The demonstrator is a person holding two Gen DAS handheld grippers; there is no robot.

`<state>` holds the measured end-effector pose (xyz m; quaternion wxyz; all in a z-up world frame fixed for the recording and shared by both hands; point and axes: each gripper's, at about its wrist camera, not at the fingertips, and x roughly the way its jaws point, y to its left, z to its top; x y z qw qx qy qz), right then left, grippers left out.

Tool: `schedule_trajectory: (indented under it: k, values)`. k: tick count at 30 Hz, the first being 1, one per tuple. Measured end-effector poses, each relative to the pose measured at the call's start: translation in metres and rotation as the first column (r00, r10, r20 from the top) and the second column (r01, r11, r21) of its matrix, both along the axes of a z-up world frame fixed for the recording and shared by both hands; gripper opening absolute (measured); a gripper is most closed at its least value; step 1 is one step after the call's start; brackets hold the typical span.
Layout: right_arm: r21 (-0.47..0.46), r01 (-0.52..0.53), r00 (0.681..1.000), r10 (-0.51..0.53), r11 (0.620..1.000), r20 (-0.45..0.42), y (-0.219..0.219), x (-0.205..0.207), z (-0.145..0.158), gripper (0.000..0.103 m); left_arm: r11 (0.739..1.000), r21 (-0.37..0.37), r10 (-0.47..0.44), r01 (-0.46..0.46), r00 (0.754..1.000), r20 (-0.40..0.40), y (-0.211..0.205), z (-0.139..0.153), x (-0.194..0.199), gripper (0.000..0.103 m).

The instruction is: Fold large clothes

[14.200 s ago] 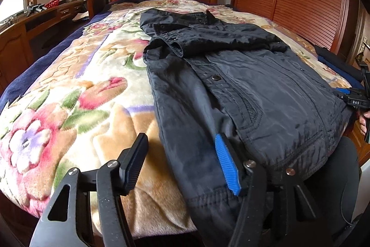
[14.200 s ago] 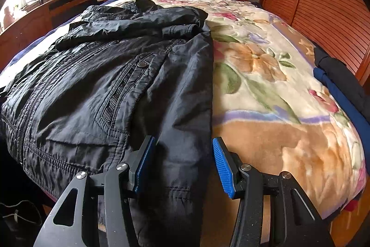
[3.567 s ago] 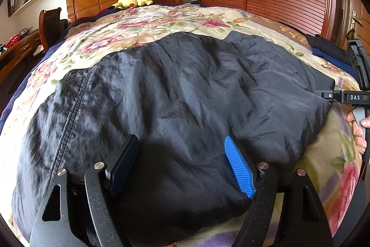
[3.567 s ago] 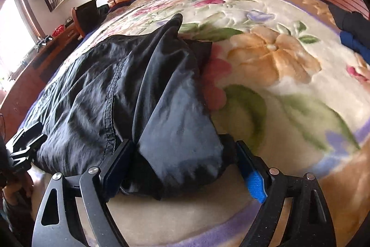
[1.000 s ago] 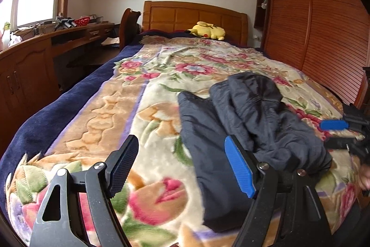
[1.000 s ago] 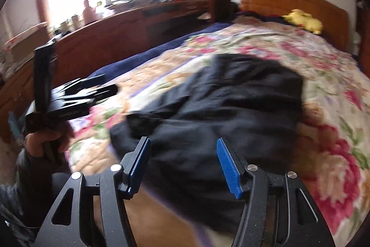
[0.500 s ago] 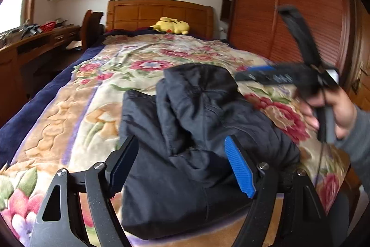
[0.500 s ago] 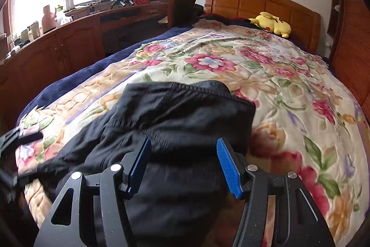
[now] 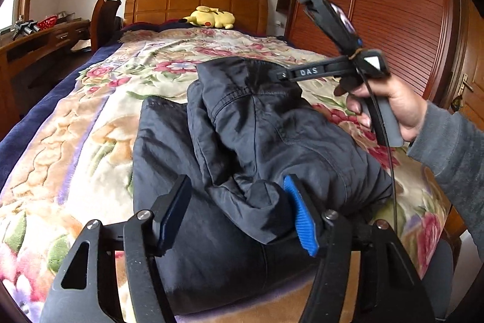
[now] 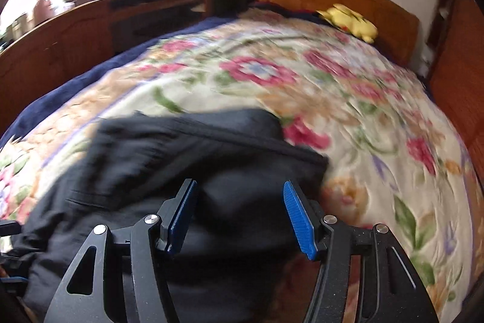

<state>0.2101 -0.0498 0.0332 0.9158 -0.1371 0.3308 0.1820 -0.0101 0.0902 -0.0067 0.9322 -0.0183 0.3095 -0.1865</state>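
Observation:
A black jacket lies in a loosely folded bundle on the floral blanket near the foot of the bed. My left gripper is low over the bundle's near end and its jaws are closing. A fold of fabric bulges between them against the blue pad, while the other pad stands clear of it. A hand holds my right gripper from the right, with its tip over the bundle's far top. In the blurred right wrist view my right gripper has its jaws opening just above the jacket, and nothing is pinched.
A yellow plush toy lies by the wooden headboard. A desk and a chair stand left of the bed. Louvred wardrobe doors line the right side. A grey sleeve reaches in from the right.
The left view has swung onto the jacket and its jaws have narrowed around a fold. The right gripper has swept sideways across the bundle to its far top, and its jaws stand slightly wider.

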Motion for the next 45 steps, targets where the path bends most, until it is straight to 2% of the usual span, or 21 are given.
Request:
schedule_trajectory:
  k: [2,4,8,9,12,16,18,19,20,23,27,30,31,33,35,36,38,40,43,45]
  values:
    - [0.075,0.016,0.999,-0.013,0.997,-0.040,-0.014,0.011,-0.006,0.075,1.000,-0.002,-0.004,0.004,1.000,-0.008,-0.001,-0.001,0.000,0.065]
    - [0.124,0.037,0.998,-0.029,0.992,-0.063,-0.024,0.017,-0.009,0.078,1.000,-0.011,-0.019,0.019,1.000,-0.014,-0.003,-0.001,-0.001,0.065]
    - [0.184,0.061,0.992,-0.039,0.981,-0.123,-0.030,0.031,-0.019,0.083,0.998,0.002,-0.057,0.057,0.998,-0.017,-0.012,-0.004,-0.003,0.045]
    - [0.194,0.066,0.990,-0.040,0.979,-0.135,-0.031,0.032,-0.020,0.084,0.998,0.011,-0.068,0.068,0.998,-0.018,-0.015,-0.005,-0.004,0.036]
    - [0.238,0.073,0.984,-0.030,0.969,-0.177,-0.034,0.038,-0.027,0.085,0.996,0.034,-0.087,0.088,0.996,-0.021,-0.022,-0.006,-0.007,0.023]
    - [0.324,0.083,0.969,0.000,0.942,-0.247,-0.047,0.054,-0.036,0.085,0.996,0.031,-0.087,0.087,0.996,0.004,-0.022,0.001,-0.012,0.014]
    - [0.347,0.066,0.966,0.026,0.936,-0.256,-0.049,0.057,-0.035,0.072,0.996,0.021,-0.082,0.082,0.997,0.013,-0.018,0.005,-0.015,0.011]
    - [0.352,0.027,0.966,0.066,0.936,-0.249,-0.045,0.055,-0.032,0.059,0.997,0.019,-0.080,0.080,0.997,0.022,-0.017,0.008,-0.017,0.011]
    - [0.335,-0.003,0.970,0.084,0.942,-0.229,-0.041,0.053,-0.029,0.049,0.997,0.020,-0.076,0.075,0.997,0.031,-0.015,0.010,-0.019,0.010]
    - [0.265,-0.073,0.980,0.119,0.961,-0.160,-0.024,0.042,-0.019,0.029,0.999,0.031,-0.046,0.044,0.995,0.084,-0.011,0.022,-0.033,0.008]
    - [0.249,-0.140,0.984,0.162,0.958,-0.069,-0.004,0.018,0.006,0.021,1.000,0.019,0.005,-0.007,0.991,0.134,0.008,0.037,-0.051,0.008]
    - [0.273,-0.175,0.981,0.192,0.946,-0.038,0.008,0.000,0.023,0.021,0.999,0.005,0.048,-0.049,0.993,0.106,0.036,0.036,-0.060,0.008]
    - [0.264,-0.189,0.978,0.204,0.946,-0.033,0.015,-0.004,0.026,0.023,0.998,-0.001,0.061,-0.061,0.994,0.087,0.045,0.033,-0.060,0.008]
    - [0.221,-0.209,0.975,0.219,0.953,-0.024,0.028,-0.015,0.027,0.033,0.998,0.004,0.063,-0.063,0.997,0.043,0.054,0.022,-0.062,0.008]
    - [0.168,-0.209,0.976,0.215,0.963,-0.018,0.038,-0.018,0.025,0.050,0.998,0.019,0.063,-0.063,0.998,0.009,0.052,0.009,-0.064,0.008]
    - [0.150,-0.196,0.980,0.200,0.969,-0.013,0.037,-0.017,0.024,0.054,0.997,0.038,0.063,-0.063,0.998,0.003,0.049,0.003,-0.065,0.008]
    - [0.171,-0.152,0.988,0.157,0.974,-0.015,0.030,-0.008,0.024,0.068,0.996,0.060,0.068,-0.068,0.998,-0.006,0.044,-0.005,-0.066,0.008]
    - [0.199,-0.099,0.995,0.102,0.975,-0.005,0.018,-0.003,0.026,0.074,0.996,0.061,0.071,-0.069,0.997,-0.034,0.043,-0.011,-0.062,0.008]
    - [0.160,-0.045,0.997,0.053,0.986,-0.048,0.008,0.009,0.014,0.075,0.996,0.042,0.082,-0.080,0.995,-0.049,0.047,-0.014,-0.058,0.017]
    - [0.085,-0.019,0.996,0.026,0.996,-0.090,0.007,0.020,-0.004,0.075,0.995,0.042,0.097,-0.094,0.994,-0.056,0.050,-0.015,-0.056,0.030]
